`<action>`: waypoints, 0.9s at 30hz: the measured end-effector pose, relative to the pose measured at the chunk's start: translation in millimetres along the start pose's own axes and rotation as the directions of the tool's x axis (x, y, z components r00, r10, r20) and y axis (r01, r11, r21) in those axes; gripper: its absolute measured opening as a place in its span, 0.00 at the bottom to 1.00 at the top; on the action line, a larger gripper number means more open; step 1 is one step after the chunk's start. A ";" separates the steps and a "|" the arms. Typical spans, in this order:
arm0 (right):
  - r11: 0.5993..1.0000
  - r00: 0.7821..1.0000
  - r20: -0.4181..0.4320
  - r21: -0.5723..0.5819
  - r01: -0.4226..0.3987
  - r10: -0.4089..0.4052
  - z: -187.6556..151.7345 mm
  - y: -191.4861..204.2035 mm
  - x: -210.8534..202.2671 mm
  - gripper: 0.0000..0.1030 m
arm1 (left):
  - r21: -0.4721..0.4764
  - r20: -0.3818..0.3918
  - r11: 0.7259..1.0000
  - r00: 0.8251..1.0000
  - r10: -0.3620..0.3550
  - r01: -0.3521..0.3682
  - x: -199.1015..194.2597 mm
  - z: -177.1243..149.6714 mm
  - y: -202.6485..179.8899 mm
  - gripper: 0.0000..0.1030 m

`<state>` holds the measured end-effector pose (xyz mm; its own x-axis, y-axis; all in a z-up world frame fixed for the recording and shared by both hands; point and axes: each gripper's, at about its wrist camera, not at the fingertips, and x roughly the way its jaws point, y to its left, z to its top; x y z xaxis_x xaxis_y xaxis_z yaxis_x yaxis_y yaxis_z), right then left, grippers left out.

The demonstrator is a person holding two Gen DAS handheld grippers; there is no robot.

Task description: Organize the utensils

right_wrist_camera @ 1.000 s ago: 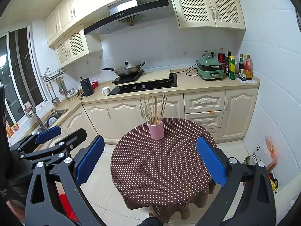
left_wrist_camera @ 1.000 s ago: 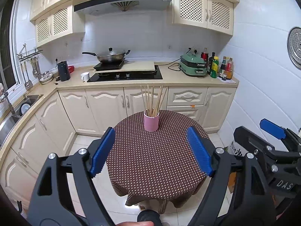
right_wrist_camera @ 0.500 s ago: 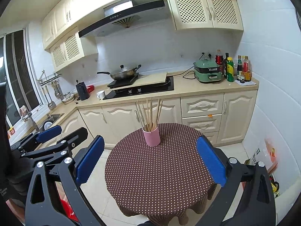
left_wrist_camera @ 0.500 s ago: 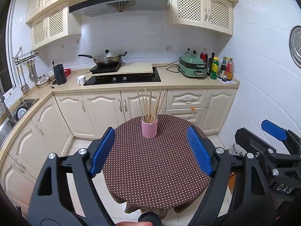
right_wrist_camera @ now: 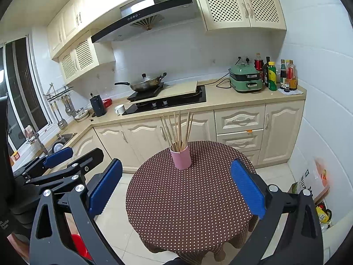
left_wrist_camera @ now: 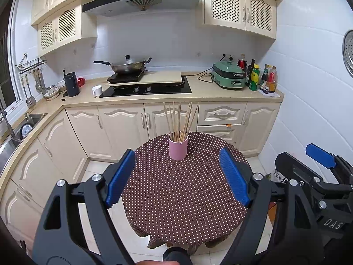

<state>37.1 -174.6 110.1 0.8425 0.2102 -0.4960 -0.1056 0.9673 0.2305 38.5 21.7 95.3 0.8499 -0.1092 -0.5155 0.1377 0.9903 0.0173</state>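
A pink cup (left_wrist_camera: 178, 147) (right_wrist_camera: 181, 156) stands upright near the far edge of a round table with a brown dotted cloth (left_wrist_camera: 185, 187) (right_wrist_camera: 189, 198). Several wooden chopsticks (left_wrist_camera: 179, 119) (right_wrist_camera: 177, 131) stick up out of the cup and fan apart. My left gripper (left_wrist_camera: 177, 176) hovers above the near half of the table, open, with nothing between its blue pads. My right gripper (right_wrist_camera: 176, 185) is held beside it at the same height, also open and empty. Each gripper shows at the edge of the other's view.
Cream cabinets and a counter (left_wrist_camera: 220, 93) run behind the table, with a hob and wok (left_wrist_camera: 128, 65), a white mug (left_wrist_camera: 97, 90), a green cooker (left_wrist_camera: 229, 76) and several bottles (left_wrist_camera: 262, 77). A sink (left_wrist_camera: 19, 130) lies at left. A white tiled wall and bags (right_wrist_camera: 313, 181) stand at right.
Both grippers shifted slightly, so the table and cup slid a little left and lower in both views. Both grippers stayed open.
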 end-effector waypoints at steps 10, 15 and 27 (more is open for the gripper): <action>1.000 0.999 -0.027 -0.018 0.021 -0.021 -2.8 1.4 0.4 0.92 | -0.009 -0.018 1.000 1.000 -0.005 0.005 -1.1 -10.1 3.0 0.76; 1.000 0.999 -0.035 -0.019 0.021 -0.022 -3.9 2.6 3.0 0.92 | -0.017 -0.026 1.000 1.000 -0.009 0.009 0.8 -12.5 5.7 0.76; 0.999 0.999 -0.041 -0.035 0.014 -0.016 -4.0 7.3 12.9 0.92 | -0.019 -0.024 1.000 1.000 -0.012 0.012 8.5 -13.1 12.4 0.76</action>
<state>45.0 -164.2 102.0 0.8216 0.2006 -0.5336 -0.1118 0.9746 0.1943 40.8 34.2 79.9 0.8358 -0.1190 -0.5360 0.1381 0.9904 -0.0047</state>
